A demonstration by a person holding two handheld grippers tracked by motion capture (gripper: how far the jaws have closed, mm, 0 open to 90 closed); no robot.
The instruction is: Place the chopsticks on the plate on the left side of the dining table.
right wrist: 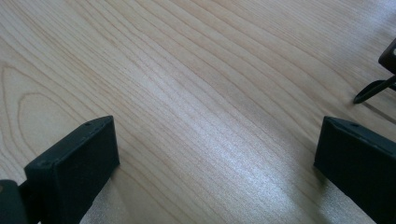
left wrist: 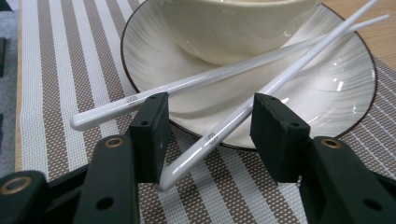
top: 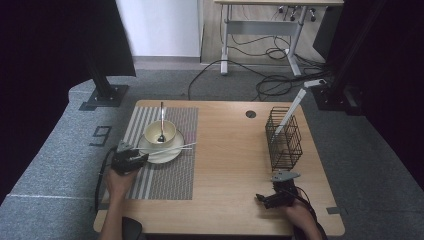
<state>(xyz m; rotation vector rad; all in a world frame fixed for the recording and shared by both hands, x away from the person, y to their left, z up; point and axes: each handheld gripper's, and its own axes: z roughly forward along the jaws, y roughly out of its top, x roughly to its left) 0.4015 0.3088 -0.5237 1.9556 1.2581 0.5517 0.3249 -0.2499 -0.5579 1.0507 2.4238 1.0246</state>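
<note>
Your left jaws straddle one chopstick; a careless close could flick it off the plate.

On the left, your left gripper (left wrist: 208, 135) is open about halfway, holding nothing, its jaws either side of the nearer white plastic chopstick (left wrist: 261, 93), which leans on the pale ribbed plate (left wrist: 336, 88) on the striped woven placemat (left wrist: 60, 65). Close off-centre and it may roll or knock the second white chopstick (left wrist: 187, 86) against the cream bowl (left wrist: 233, 28). Your left forearm comes in low from the near edge. At the right, your right gripper (right wrist: 215, 154) hangs wide open and empty, low over the wooden table (right wrist: 187, 70), near the black wire basket (top: 283, 135).
</note>
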